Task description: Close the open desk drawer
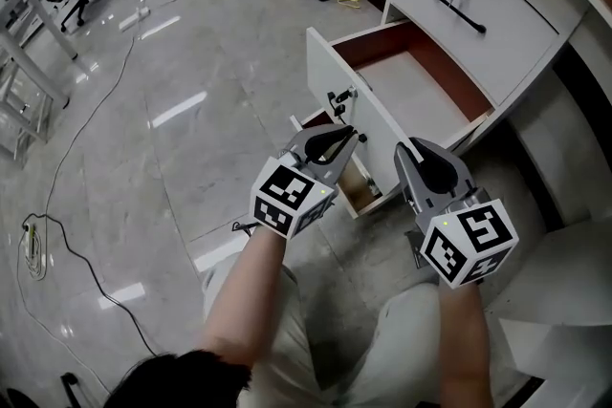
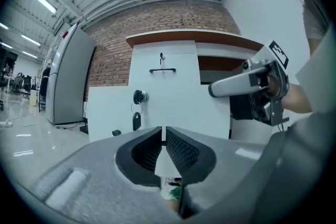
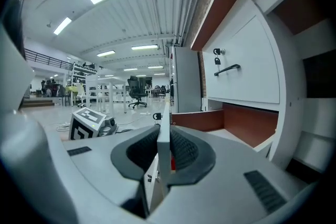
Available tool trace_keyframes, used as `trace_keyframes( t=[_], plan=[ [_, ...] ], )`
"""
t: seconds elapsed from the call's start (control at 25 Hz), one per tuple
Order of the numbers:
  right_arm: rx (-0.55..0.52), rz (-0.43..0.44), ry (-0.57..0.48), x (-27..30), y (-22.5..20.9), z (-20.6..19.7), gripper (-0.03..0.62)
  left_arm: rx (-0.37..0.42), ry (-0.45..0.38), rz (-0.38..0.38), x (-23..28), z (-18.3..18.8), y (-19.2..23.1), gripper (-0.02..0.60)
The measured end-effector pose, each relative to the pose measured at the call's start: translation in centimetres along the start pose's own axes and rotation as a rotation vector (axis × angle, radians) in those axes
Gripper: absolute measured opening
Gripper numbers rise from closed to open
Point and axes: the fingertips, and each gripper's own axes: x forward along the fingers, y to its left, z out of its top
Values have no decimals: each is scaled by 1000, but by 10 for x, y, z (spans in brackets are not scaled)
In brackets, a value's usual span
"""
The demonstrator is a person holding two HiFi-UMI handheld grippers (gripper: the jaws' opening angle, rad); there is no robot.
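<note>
The open drawer stands pulled well out, the right gripper clamped on the near edge of its front panel to steer it, while the left gripper, jaws pressed together on nothing, faces the panel's outer side, seemingly ready to push.

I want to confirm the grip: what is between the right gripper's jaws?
The white drawer front panel, seen edge-on, with both jaws pressed against it; the right gripper view shows this.

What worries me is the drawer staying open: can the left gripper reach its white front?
Probably yes: the left gripper, shut and empty, faces the drawer front with nothing between; the right gripper grips its edge.
</note>
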Motion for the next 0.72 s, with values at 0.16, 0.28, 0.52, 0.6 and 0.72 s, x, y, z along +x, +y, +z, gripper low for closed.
trace_keyframes(
  t=[0.16,0.28,0.52,0.6,0.72],
  plan=[
    [4,7,13,2,1,-1,64,-29,-4,-5,13,2,0,8],
    [2,6,17,0,-2,0,64,-15,11,-12,16,4,-2,8],
    [-16,-29,27,1,-19,1,63,44,74,-12,34,7,-3,9],
    [-27,-48,29,2,-26,0,64,43,85,-22,41,6,-4,9],
    [-49,-76,49,2,-35,0,66,31,91,-35,50,7,-5,9]
  ],
)
